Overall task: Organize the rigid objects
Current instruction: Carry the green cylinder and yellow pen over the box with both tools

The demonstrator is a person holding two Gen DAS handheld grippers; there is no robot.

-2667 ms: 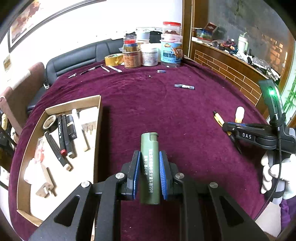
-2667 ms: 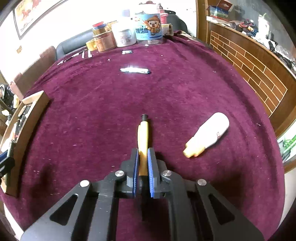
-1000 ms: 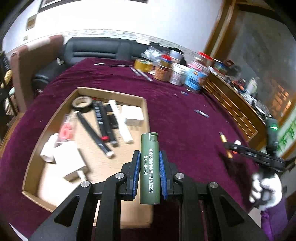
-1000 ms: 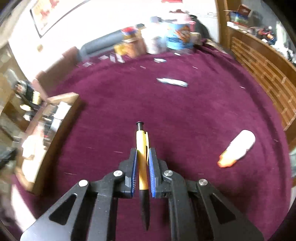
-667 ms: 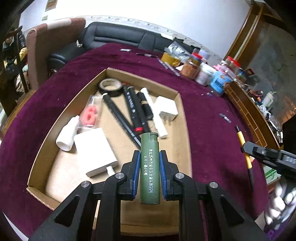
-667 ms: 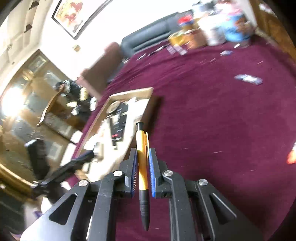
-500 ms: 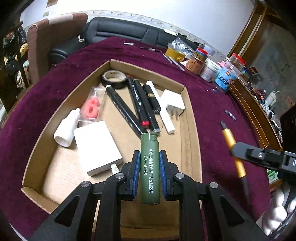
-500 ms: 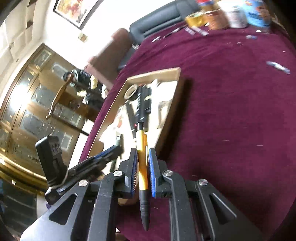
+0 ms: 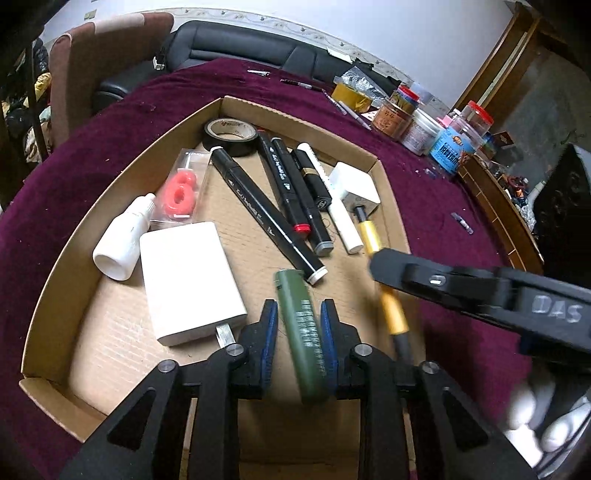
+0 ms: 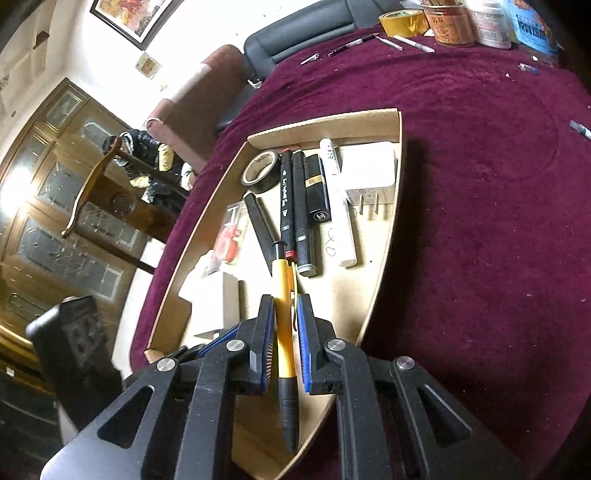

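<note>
A shallow cardboard tray [image 9: 391, 206] on the maroon cloth holds black markers [image 9: 258, 210], a tape roll [image 9: 231, 136], white chargers and a small white bottle. My left gripper [image 9: 296, 308] hovers over the tray's near part and its jaws are opening. The green lighter [image 9: 301, 332] sits loose and tilted between them, with a gap at the left pad. My right gripper [image 10: 285, 301] is shut on a yellow pen [image 10: 282, 280] over the same tray [image 10: 388, 236]. In the left wrist view that pen [image 9: 369, 236] points towards the white charger.
Jars and tins [image 9: 450, 147] stand at the cloth's far side beside a yellow tape roll [image 10: 402, 18]. Loose pens [image 10: 410, 42] and a small blue item [image 9: 461, 223] lie on the cloth. A gloved hand [image 9: 535, 424] holds the right gripper close to my left one.
Both grippers came over the tray. The left jaws have parted and the lighter has tipped and slipped downwards. The right gripper swung left with the pen, close beside the left one.
</note>
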